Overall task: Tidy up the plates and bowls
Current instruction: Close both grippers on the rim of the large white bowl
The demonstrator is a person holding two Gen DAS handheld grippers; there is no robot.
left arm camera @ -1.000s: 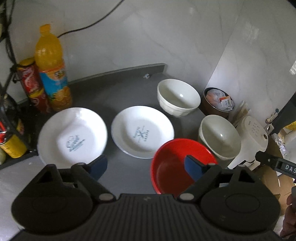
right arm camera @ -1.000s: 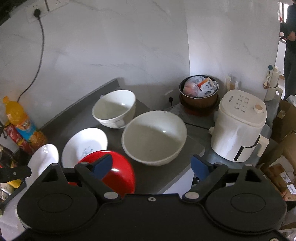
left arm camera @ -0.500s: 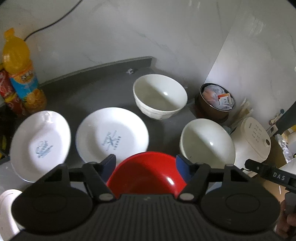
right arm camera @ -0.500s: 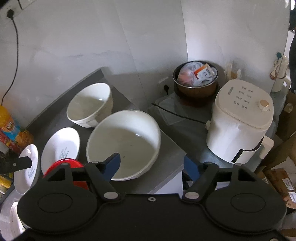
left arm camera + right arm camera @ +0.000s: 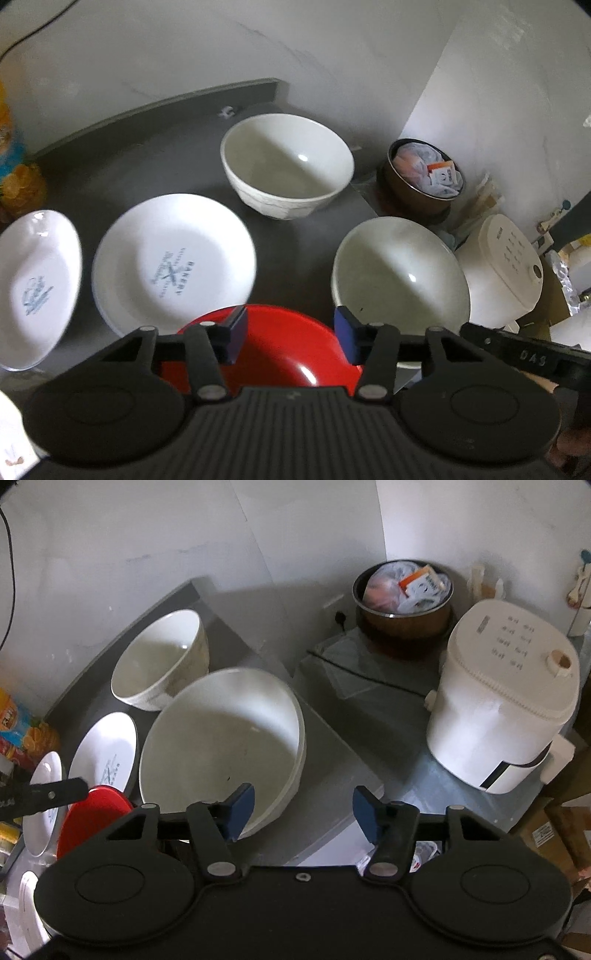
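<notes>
Right now the left gripper [image 5: 290, 338] is hovering over the red bowl [image 5: 273, 354], its blue pads spread apart with the bowl's far rim showing between them (whether either pad is touching the rim, I cannot tell). The right gripper [image 5: 303, 812] is also standing open, its left pad sitting at the near rim of the wide white bowl [image 5: 221, 746] and its right pad hanging over the lower grey surface [image 5: 369, 738] beyond the counter's edge.

On the dark counter [image 5: 147, 155] the deep white bowl [image 5: 288, 166] is standing at the back, with the printed plate [image 5: 173, 258] and a second plate [image 5: 37, 284] lying to its left, near each other but not stacked. The red bowl is sitting in front, just beside the wide white bowl.

Judging by this, both hands are lining up on bowl rims. The risk lies with the wide white bowl: it is resting close to the counter's right edge, so a nudge from the pad rather than a clean pinch could be pushing it toward the drop. A glazed rim gripped by so little pad could also be slipping and knocking the red bowl. The rice cooker [image 5: 502, 709] is standing well apart.
</notes>
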